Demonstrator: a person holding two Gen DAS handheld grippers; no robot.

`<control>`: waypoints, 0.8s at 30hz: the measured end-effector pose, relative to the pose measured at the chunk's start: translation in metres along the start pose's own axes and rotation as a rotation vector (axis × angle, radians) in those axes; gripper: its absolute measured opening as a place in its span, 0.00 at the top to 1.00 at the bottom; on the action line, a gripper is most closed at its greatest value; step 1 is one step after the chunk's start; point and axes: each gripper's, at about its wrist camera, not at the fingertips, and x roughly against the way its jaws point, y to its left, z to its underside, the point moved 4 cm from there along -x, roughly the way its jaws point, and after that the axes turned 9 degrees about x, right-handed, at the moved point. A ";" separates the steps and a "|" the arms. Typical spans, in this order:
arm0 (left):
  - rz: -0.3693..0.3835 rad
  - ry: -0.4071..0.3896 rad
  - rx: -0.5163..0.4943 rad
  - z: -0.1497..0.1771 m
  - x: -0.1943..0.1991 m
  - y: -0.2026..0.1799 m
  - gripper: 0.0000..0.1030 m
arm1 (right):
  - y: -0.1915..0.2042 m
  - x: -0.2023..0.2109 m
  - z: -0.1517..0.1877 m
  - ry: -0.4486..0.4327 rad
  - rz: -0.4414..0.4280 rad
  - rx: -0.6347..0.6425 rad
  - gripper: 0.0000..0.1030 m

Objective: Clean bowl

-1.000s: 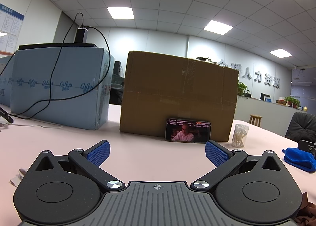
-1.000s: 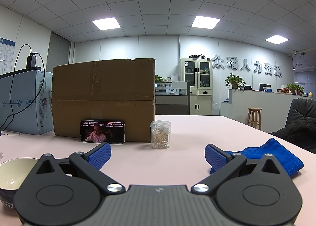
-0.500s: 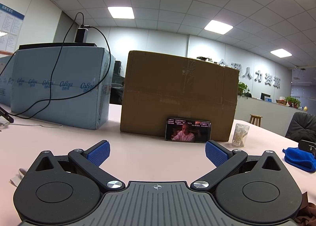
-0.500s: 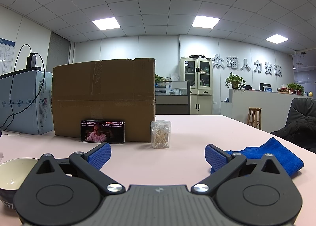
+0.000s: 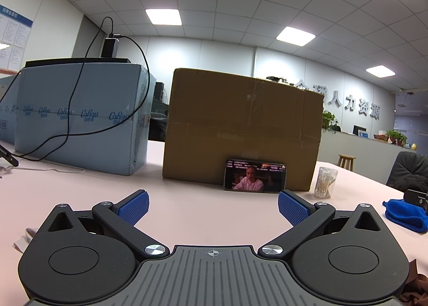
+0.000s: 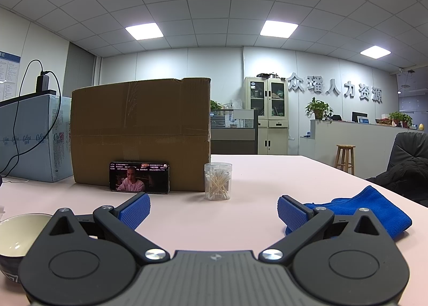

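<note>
Nothing's moved vs a sec ago, both views static. Left gripper (image 5: 212,205) and right gripper (image 6: 213,211) both wide open, empty, parked low over the pink table (image 6: 254,180). Bowl (image 6: 16,233) sits at right cam's lower-left edge, partly hidden behind gripper body; not visible in left cam. Blue cloth (image 6: 371,209) just beyond the right finger, prob staged there as the wipe. Guess: task not started, cloth pickup first. Phone (image 6: 139,177) propped against cardboard box (image 6: 140,132), irrelevant.
</note>
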 end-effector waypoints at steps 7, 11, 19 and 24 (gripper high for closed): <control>0.000 0.002 0.001 0.000 0.000 0.000 0.00 | 0.000 -0.001 0.000 0.002 -0.001 0.000 0.00; 0.000 0.001 0.000 -0.001 -0.001 0.000 0.00 | 0.000 -0.001 0.000 0.002 -0.001 0.000 0.00; 0.000 0.001 -0.001 0.000 -0.001 -0.001 0.00 | 0.000 -0.002 0.000 0.003 -0.001 0.000 0.00; 0.000 0.002 -0.001 0.000 -0.001 -0.001 0.00 | 0.000 -0.002 0.000 0.004 -0.002 0.000 0.00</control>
